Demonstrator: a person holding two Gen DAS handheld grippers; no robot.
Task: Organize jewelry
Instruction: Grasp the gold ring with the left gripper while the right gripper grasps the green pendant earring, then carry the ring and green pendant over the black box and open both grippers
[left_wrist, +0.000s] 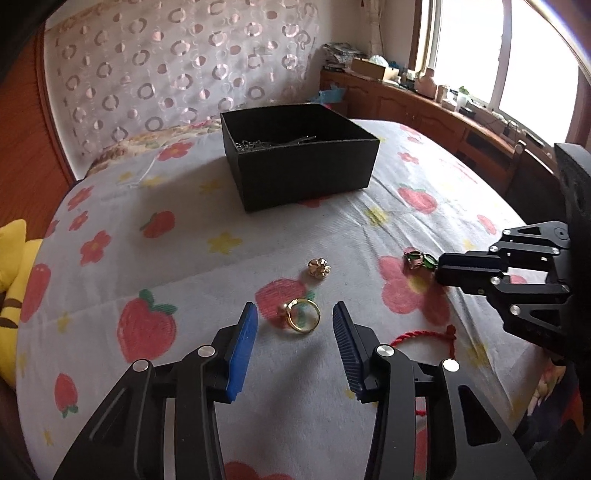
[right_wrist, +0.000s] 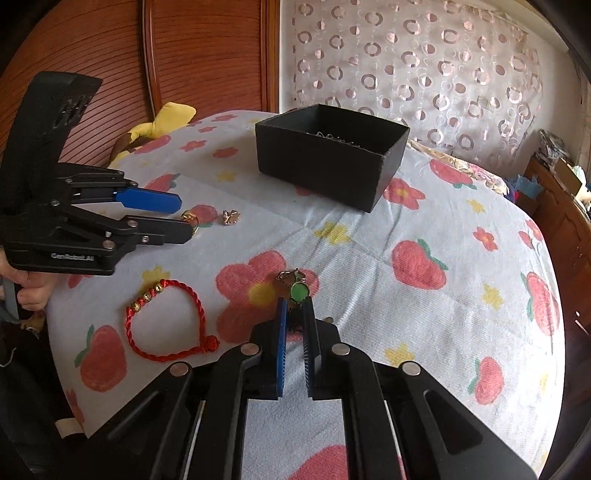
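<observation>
A gold ring with a pearl lies on the bedsheet between the fingers of my open left gripper; it also shows in the right wrist view. A small gold flower piece lies just beyond it. My right gripper is shut on a green-stone pendant, low over the sheet. That pendant shows at the right gripper's tips in the left wrist view. A red cord bracelet with gold beads lies to the left. The black box holds a silver chain.
The bed is covered by a strawberry and flower print sheet. A yellow plush toy lies at the bed's left edge. A wooden cabinet with clutter runs under the window on the right.
</observation>
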